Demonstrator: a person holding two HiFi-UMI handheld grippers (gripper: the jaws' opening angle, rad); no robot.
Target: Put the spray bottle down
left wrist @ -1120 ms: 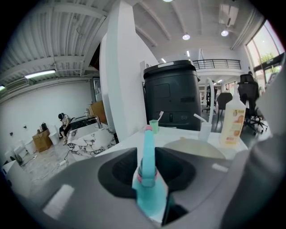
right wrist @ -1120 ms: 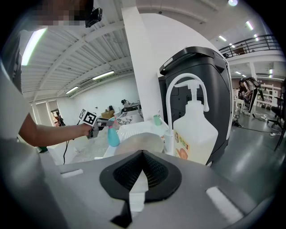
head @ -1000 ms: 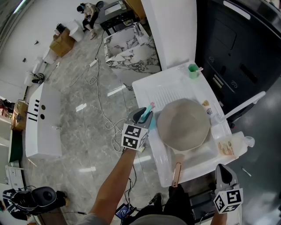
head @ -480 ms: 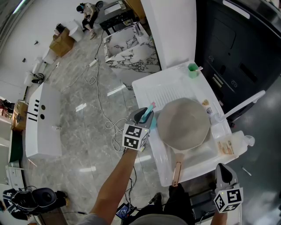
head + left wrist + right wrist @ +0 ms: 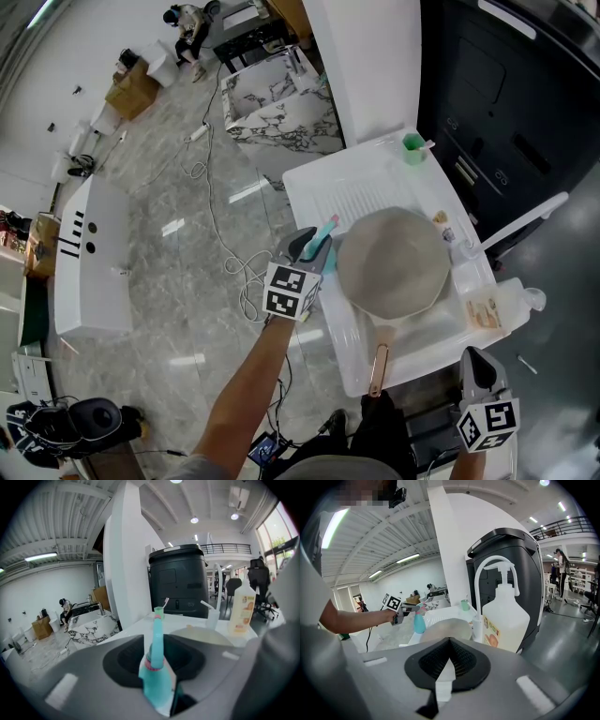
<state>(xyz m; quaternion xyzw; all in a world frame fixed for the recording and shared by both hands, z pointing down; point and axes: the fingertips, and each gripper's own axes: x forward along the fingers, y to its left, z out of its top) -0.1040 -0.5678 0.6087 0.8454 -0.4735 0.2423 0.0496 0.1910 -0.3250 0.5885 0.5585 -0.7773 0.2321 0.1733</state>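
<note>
A: What sits nearest?

B: The right claw point(image 5: 478, 364), low at the near right, pressed together on nothing; just beyond it, the white counter point(image 5: 323, 192) carries a grey pan point(image 5: 394, 262), handle pointing near, nothing visible inside.

A: And the spray bottle?

B: The teal spray bottle point(image 5: 154, 665) stands upright in the left claw point(image 5: 306, 247), pinched there at the counter's left edge, beside the pan; those jaws have just been opening, with the bottle between them; whether its base touches the counter I cannot tell.

A: What might go wrong?

B: Likely a fall; let go so close to the edge, a tall narrow bottle could tip to the floor, or knock the pan.

A: Other containers?

B: At the right, a pump bottle point(image 5: 502, 307), contents unclear; farthest, a green cup point(image 5: 413, 149) holding a toothbrush.
</note>
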